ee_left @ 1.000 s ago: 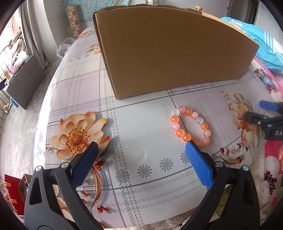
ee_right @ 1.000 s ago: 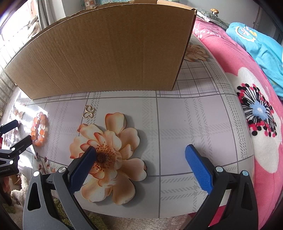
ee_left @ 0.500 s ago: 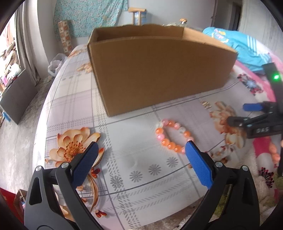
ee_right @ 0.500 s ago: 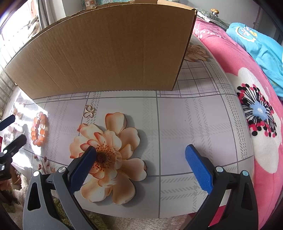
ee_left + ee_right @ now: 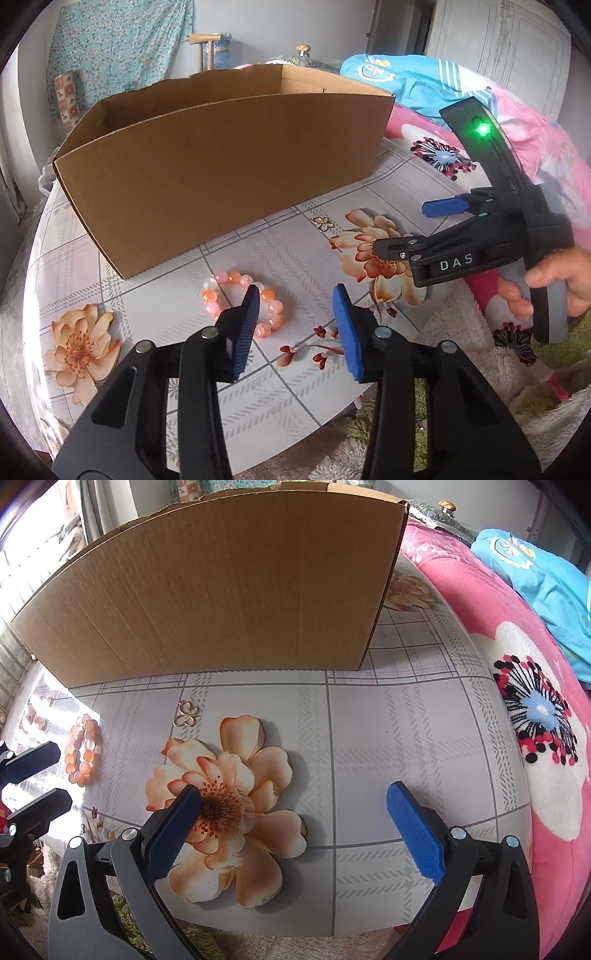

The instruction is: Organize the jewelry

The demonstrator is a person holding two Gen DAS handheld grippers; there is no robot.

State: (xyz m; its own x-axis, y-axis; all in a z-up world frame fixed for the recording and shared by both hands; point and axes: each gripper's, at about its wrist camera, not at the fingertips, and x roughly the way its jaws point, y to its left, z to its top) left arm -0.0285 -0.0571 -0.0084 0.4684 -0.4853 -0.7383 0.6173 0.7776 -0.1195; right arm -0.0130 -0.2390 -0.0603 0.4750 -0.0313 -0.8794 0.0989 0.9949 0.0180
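On the far left of the table [image 5: 155, 373], a printed orange flower [image 5: 79, 347] lay flat on the plaid cloth, nothing on it. Just right of it came the bead bracelet [image 5: 242, 299], pink and orange, lying in a ring on the cloth in front of the box's near corner, clear of the cardboard.

And there was the left gripper [image 5: 295, 325], tilted down toward the table, its blue pads drawing together as we watched. The left pad hung over the bracelet's right side in the left wrist view, but nothing sat between the pads; only bare cloth showed in the gap. From the right wrist view the same gripper [image 5: 35, 775] showed at the left edge, beside the bracelet [image 5: 83, 749], not visibly touching it.

Behind all this stood the cardboard box [image 5: 221, 162], open-topped, long side toward us. The part of its inside that showed was bare brown wall; the floor was hidden by the near wall, so its contents could not be told.

Moving right: a small gold butterfly-shaped piece [image 5: 322, 222] rested on the cloth just in front of the box, near its right half, apart from the bracelet.

Then the right gripper [image 5: 295, 827], held by a hand [image 5: 546, 280], jaws spread wide over another printed flower [image 5: 229, 805], gripping nothing. Farthest right, a pink blanket [image 5: 517, 635] with a blue garment [image 5: 546, 576] on it.
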